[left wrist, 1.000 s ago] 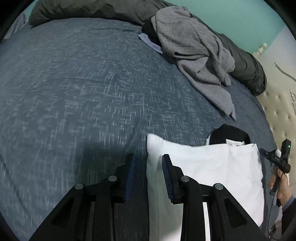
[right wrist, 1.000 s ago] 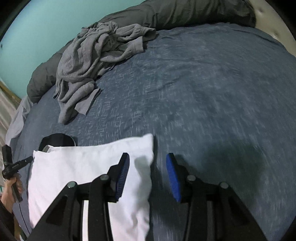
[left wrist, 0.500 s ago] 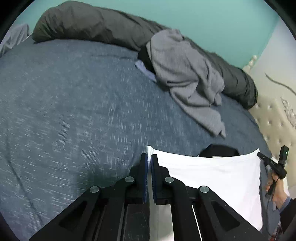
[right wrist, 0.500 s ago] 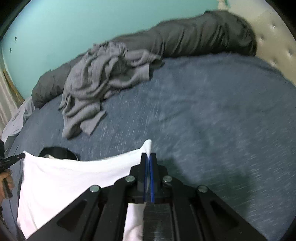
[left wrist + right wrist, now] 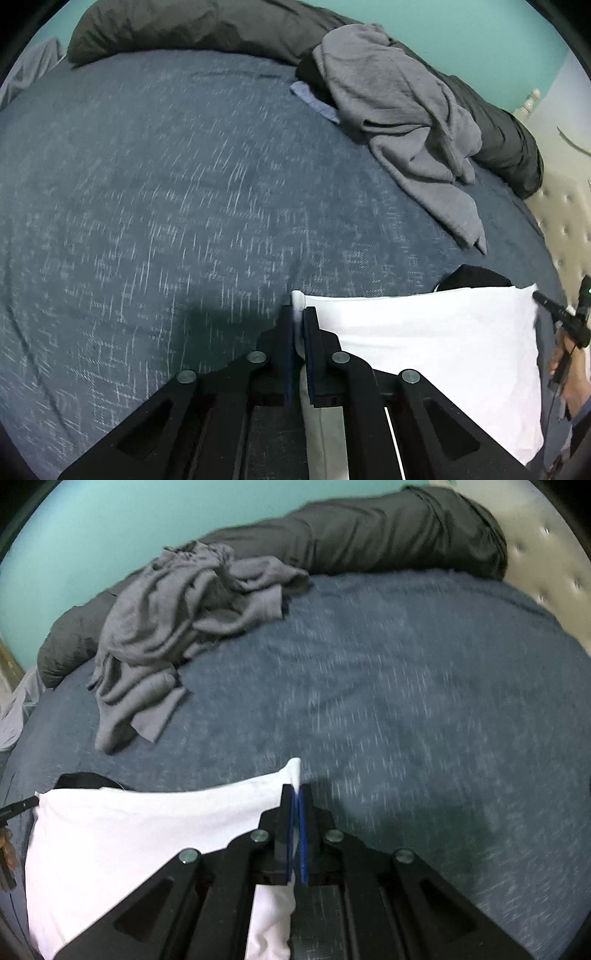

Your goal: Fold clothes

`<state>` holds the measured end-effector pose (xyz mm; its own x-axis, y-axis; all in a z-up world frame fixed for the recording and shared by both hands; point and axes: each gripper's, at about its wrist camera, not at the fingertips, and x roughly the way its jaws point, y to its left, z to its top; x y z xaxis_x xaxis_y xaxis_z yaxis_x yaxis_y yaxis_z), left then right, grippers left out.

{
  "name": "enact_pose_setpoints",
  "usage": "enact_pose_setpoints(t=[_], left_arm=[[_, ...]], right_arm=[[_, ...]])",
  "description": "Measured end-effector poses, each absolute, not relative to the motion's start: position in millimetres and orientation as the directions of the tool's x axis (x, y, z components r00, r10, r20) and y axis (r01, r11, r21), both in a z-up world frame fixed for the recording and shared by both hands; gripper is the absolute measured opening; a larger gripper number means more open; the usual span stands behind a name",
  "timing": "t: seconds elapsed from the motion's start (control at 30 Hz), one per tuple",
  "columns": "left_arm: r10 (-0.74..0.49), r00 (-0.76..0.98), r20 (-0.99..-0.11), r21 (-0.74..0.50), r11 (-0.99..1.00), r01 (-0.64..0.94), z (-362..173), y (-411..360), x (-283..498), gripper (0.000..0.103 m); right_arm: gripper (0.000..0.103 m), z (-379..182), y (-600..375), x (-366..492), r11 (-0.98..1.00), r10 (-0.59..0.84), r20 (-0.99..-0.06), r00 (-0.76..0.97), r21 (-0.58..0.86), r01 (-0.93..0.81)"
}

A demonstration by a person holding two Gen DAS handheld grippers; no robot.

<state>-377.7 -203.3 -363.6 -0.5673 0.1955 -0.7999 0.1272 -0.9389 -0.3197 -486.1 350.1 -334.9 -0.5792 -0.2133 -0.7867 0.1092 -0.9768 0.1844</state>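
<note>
A white garment (image 5: 424, 343) lies stretched flat on the blue-grey bed cover (image 5: 147, 184). My left gripper (image 5: 297, 314) pinches its far left corner. Its jaws are opening slightly, and the cloth is still pressed between the blue pads. In the right wrist view the same white garment (image 5: 147, 830) runs off to the left. There my right gripper (image 5: 296, 792) is shut on its far right corner, and a tip of cloth pokes up above the pads. The held edge is taut between the two grippers.
A crumpled grey garment (image 5: 399, 110) (image 5: 177, 620) lies further back against a rolled dark duvet (image 5: 184, 26) (image 5: 369, 528). A black garment (image 5: 472, 277) (image 5: 85, 781) peeks out behind the white one. A tufted headboard (image 5: 565, 206) borders the bed. A hand (image 5: 569, 376) holds a black device.
A second ago both grippers stood open astride the white garment's far corners. Both have closed on those corners, and the edge between them has pulled straight.
</note>
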Motion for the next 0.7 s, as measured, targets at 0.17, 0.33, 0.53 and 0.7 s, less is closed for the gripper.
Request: enact_pose_setpoints(t=[0.17, 0.33, 0.53, 0.7], left_arm=[[0.173, -0.596, -0.784, -0.293, -0.95, 0.111, -337, -197, -341, 0.031], [0.23, -0.569, -0.789, -0.311, -0.949, 0.048, -321, -170, -276, 0.039], [0.297, -0.454, -0.84, -0.342, -0.94, 0.017, -338, -143, -198, 0.039], [0.308, -0.413, -0.857, -0.353, -0.935, 0.035, -350, -150, -146, 0.041]], right_arm=[[0.006, -321, 350, -459, -0.987, -0.159, -0.785, -0.598, 0.107, 0.121], [0.009, -296, 343, -389, -0.942, -0.333, -0.731, -0.596, 0.288, 0.172], [0.011, -298, 337, -296, -0.897, -0.443, -0.752, -0.488, 0.375, 0.236], [0.026, -320, 372, -241, -0.915, -0.404, -0.824, -0.396, 0.365, 0.174]])
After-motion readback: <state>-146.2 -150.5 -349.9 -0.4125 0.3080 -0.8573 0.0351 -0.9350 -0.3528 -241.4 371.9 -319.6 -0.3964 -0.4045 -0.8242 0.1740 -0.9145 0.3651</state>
